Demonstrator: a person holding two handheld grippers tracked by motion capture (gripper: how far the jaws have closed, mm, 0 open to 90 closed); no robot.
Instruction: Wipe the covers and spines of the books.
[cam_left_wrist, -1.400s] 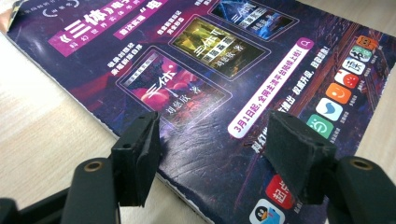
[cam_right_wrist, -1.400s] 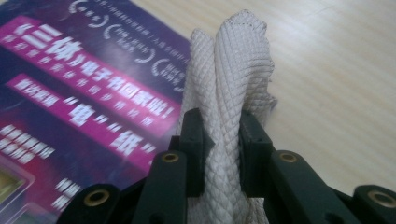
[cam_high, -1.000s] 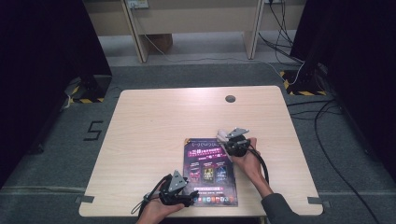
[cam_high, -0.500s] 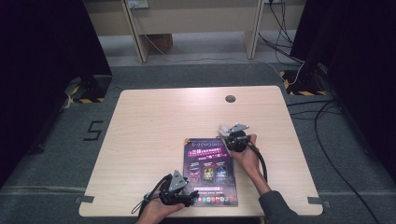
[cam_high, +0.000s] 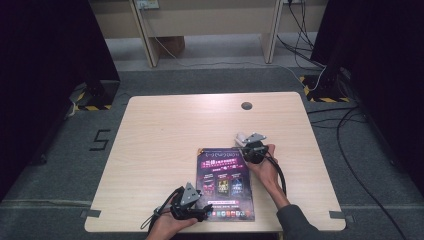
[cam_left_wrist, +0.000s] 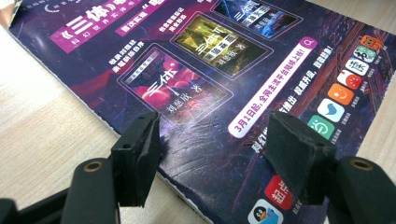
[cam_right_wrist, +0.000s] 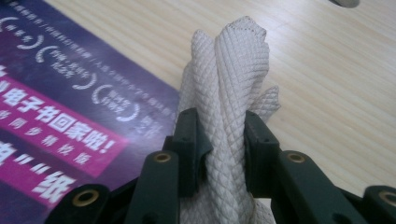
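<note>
A dark purple poster (cam_high: 224, 182) lies flat on the pale wooden table (cam_high: 165, 130), printed with a magenta banner of white characters near its far end, 3 framed cover pictures in a row across its middle, a white pill-shaped strip of magenta text, and a line of small coloured app icons along its near edge. In the left gripper view its glossy surface shows fine scuffs and creases just ahead of the jaws. The left gripper (cam_left_wrist: 215, 140) stands wide open with nothing between its 2 black foam pads; it hovers low over the poster's near-left corner, the left pad above the poster's left edge where it meets bare wood, the right pad above the icon row. The right gripper (cam_right_wrist: 219, 140) is closed on a bunched white cloth (cam_right_wrist: 231, 93) with a diamond weave, whose folds stand up past the jaw tips; the poster's far-right corner lies just to the left of this gripper, and whether the cloth touches the paper cannot be told. In the high view the right gripper (cam_high: 248, 146) sits at the poster's far-right corner, held by a hand (cam_high: 265, 167) that comes up along the poster's right edge, and the left gripper (cam_high: 192, 206) sits at its near-left corner. Ahead of both grippers the table is bare wood up to a round grommet hole (cam_high: 246, 105) near the far edge, with wide bare wood to the left of the left gripper and a narrower strip to the right of the right gripper.
</note>
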